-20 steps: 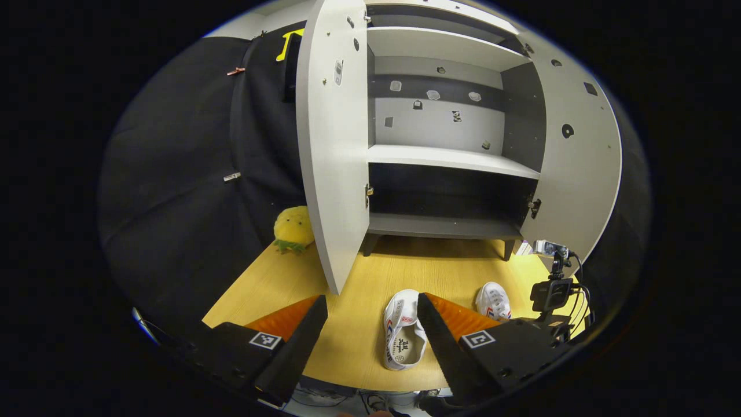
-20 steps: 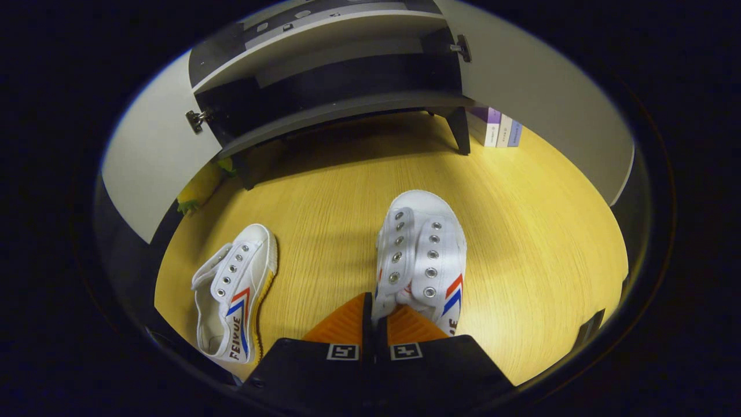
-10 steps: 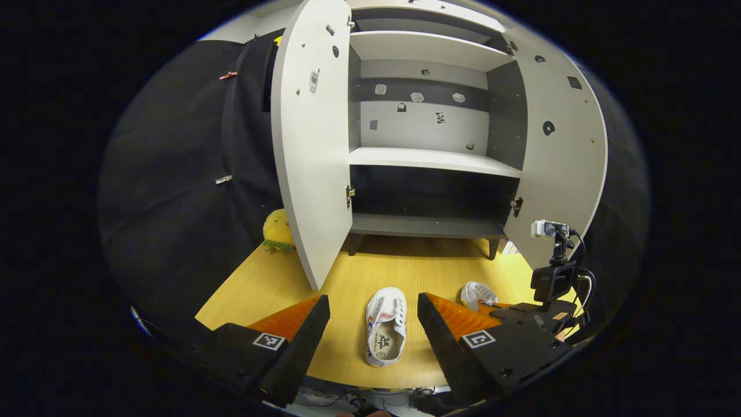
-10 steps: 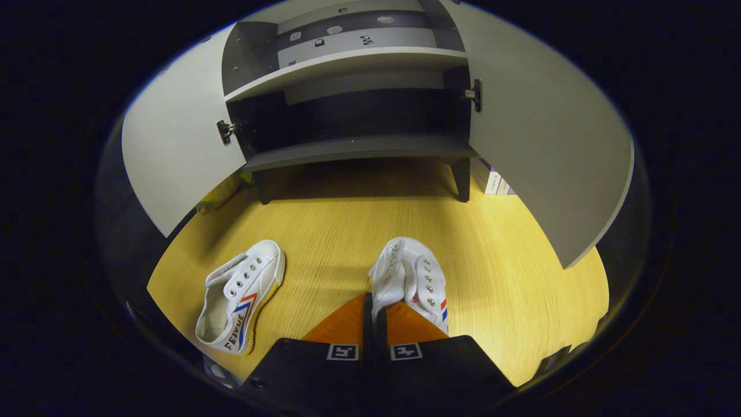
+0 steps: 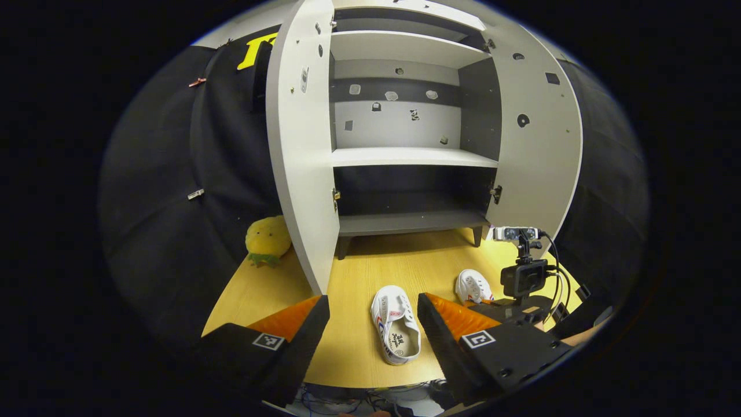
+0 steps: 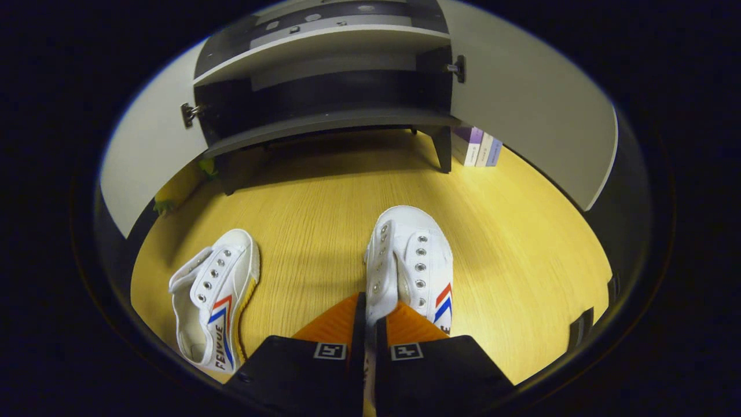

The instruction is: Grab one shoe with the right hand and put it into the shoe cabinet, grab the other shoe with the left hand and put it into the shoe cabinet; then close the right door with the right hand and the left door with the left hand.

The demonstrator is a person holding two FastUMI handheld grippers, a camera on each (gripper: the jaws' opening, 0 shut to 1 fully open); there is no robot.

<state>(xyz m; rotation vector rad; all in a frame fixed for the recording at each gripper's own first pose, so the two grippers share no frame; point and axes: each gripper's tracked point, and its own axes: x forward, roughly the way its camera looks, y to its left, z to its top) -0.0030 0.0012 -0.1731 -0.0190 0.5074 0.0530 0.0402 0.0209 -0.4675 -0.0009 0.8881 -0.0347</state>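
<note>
The white shoe cabinet (image 5: 405, 156) stands with both doors swung wide, and its bottom shelf (image 6: 324, 123) is bare. My right gripper (image 6: 367, 304) is shut on the inner edge of a white lace-less sneaker (image 6: 414, 260), toe toward the cabinet. The second white sneaker (image 6: 214, 295) lies on the wooden table (image 6: 521, 243) to its left. In the left gripper view that second sneaker (image 5: 396, 333) lies just beyond my open left gripper (image 5: 372, 300), nearer the right-hand finger. The right gripper (image 5: 509, 310) and its shoe (image 5: 473, 286) show farther right.
A yellow plush toy (image 5: 267, 238) sits left of the left door (image 5: 301, 145). Several slim books (image 6: 477, 147) stand behind the cabinet's right leg, by the right door (image 6: 521, 116). The table's front edge runs just under both grippers.
The right gripper view tipped up toward the cabinet, then back down, with the shoe pinched throughout. The left gripper swung so the cabinet now sits further left in its view; it stays open.
</note>
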